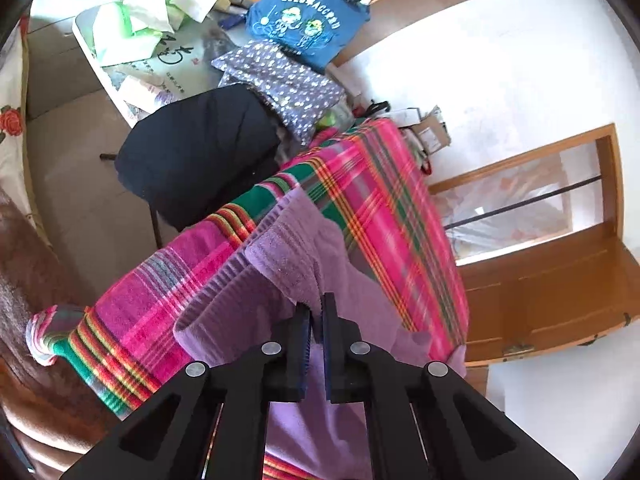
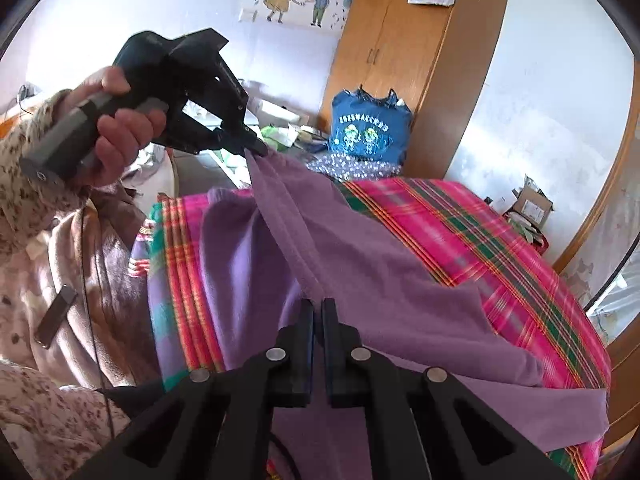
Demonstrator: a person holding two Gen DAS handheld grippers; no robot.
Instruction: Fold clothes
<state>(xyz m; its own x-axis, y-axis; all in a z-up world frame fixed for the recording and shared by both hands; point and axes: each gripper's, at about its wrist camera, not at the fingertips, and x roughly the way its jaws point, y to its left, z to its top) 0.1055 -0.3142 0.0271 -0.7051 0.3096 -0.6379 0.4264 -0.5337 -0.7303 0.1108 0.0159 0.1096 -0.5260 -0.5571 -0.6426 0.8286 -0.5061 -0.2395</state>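
a soft purple garment (image 2: 352,248), matte and slightly fuzzy like fleece or brushed knit, lies spread over a bright plaid blanket (image 2: 480,236) woven in pink, green, orange and grey stripes with a terry-like nap. the left gripper (image 1: 316,308) has its two black, flat-sided fingers (image 1: 301,320) drawn narrow, pinching a ribbed edge of the garment, whose ridged band runs away to the left of the tips. seen from the right wrist, that same left gripper (image 2: 260,149), an angular black plastic frame on a grey handle held in a person's hand (image 2: 120,128) with a speckled cream sleeve, lifts the cloth into a taut ridge that runs down toward the right gripper (image 2: 318,308). the right gripper's fingers (image 2: 330,320) are also nearly together, clamped on the near end of that ridge, so the fabric hangs in smooth folds between the two grips while the rest drapes flat over the blanket. at the far end of the blanket sit a blue cloth bag (image 1: 308,20) with pale printed figures and a purple quilted piece (image 1: 280,84) dotted with small white shapes. left of them is a rounded dark navy cushion-like shape (image 1: 200,152) and a white tray (image 1: 86,36) holding crumpled green and white paper. a wooden wardrobe (image 2: 420,60) with smooth orange-brown panels stands at the far right against a white wall (image 2: 540,92).
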